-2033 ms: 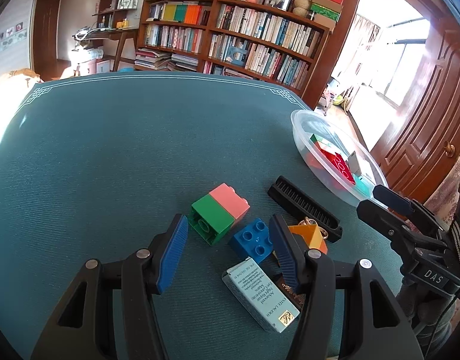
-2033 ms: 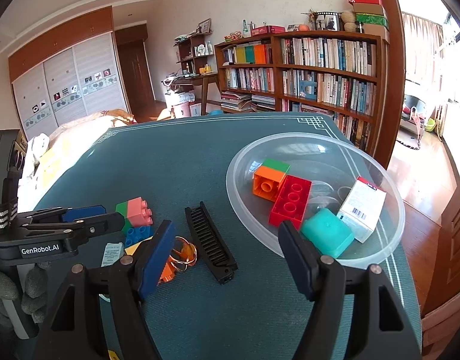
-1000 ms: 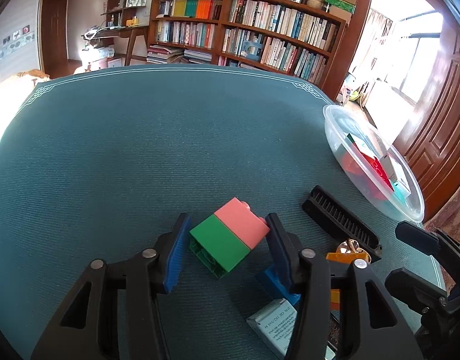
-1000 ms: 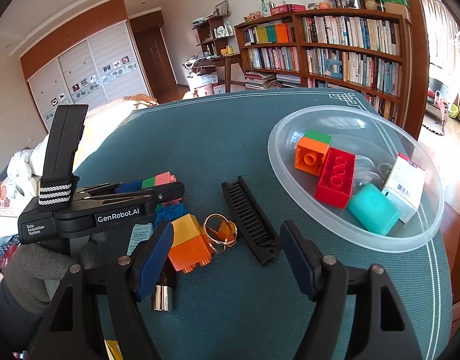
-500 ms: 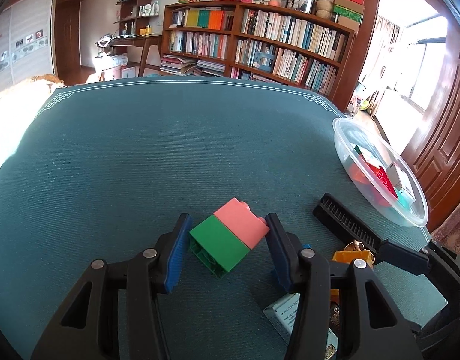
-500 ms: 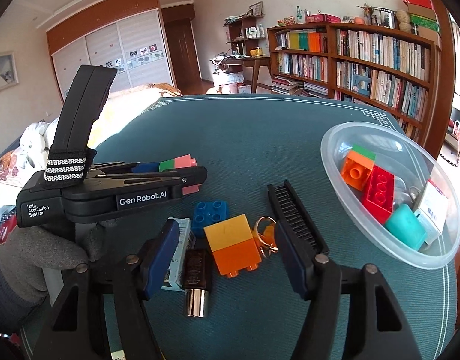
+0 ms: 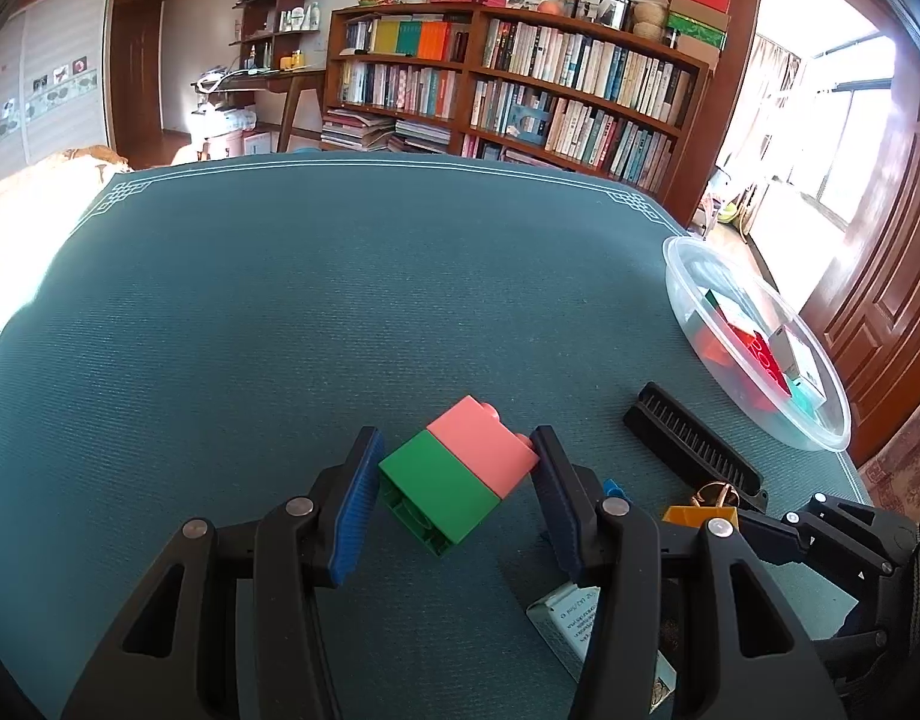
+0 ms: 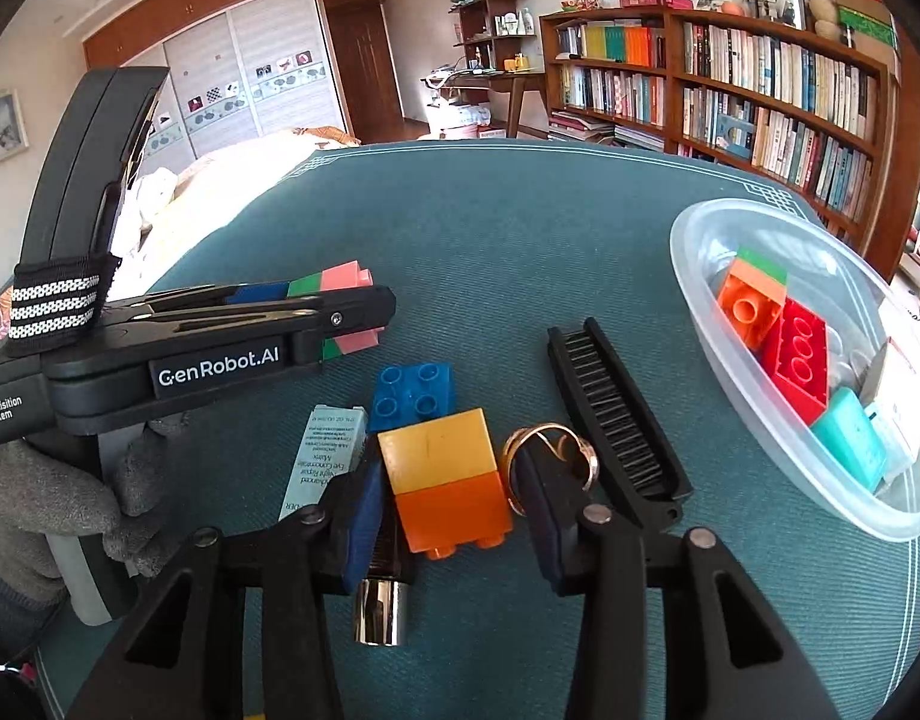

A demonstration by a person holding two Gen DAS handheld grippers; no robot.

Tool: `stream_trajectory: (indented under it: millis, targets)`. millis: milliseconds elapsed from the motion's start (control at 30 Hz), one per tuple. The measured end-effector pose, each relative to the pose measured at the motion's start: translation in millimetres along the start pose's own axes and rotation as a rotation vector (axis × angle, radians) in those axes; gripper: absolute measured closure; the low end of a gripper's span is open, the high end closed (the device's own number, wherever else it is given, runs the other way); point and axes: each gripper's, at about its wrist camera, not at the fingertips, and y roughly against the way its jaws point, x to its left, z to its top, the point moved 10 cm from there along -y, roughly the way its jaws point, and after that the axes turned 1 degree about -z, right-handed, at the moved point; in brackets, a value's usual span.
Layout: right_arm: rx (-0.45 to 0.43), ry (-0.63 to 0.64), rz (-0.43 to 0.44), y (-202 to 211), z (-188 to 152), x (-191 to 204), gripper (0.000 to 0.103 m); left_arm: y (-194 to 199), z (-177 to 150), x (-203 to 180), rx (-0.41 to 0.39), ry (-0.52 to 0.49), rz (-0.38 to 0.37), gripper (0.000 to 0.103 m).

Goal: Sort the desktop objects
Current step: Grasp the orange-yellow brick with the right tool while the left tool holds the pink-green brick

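Note:
My left gripper [image 7: 453,495] is shut on a green and pink brick [image 7: 460,477] and holds it above the teal table; the gripper also shows in the right wrist view [image 8: 363,309]. My right gripper [image 8: 447,522] is partly closed around a yellow and orange brick [image 8: 444,483] that rests on the table; whether the pads touch it I cannot tell. A clear bowl [image 8: 718,354] at the right holds several bricks and small boxes; it also shows in the left wrist view [image 7: 685,276].
A black comb [image 8: 616,420], gold rings [image 8: 550,459], a blue brick [image 8: 414,396], a pale blue box [image 8: 324,456] and a dark tube with a metal cap [image 8: 381,606] lie around the right gripper. A bookshelf [image 7: 520,90] stands beyond the table's far edge.
My left gripper closed on the green and pink brick and lifted it. My right gripper moved left from the bowl to the yellow and orange brick and narrowed around it.

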Motion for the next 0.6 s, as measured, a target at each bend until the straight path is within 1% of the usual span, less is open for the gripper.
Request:
stream_trajectory:
  millis: [133,300,400,500,533,600]
  targets:
    - [-0.028,0.016,-0.020,6,1,1,0.063,1,-1,0,-0.001,0.000,-0.004,0.050]
    - [-0.061,-0.007,0.023,21,2,5,0.064,1,-3,1,0.002,0.004,-0.009,0.050]
    - [-0.089,-0.037,0.080,29,9,7,0.064,2,-3,2,0.003,0.007,-0.011,0.050]
    - [-0.071,-0.061,0.184,32,7,16,0.064,3,-3,2,0.003,0.011,-0.013,0.050]
    - [-0.064,-0.056,0.179,32,5,18,0.064,3,-3,3,0.003,0.013,-0.015,0.050]
    - [-0.050,-0.029,0.136,28,1,19,0.064,3,-3,3,0.002,0.015,-0.017,0.050]
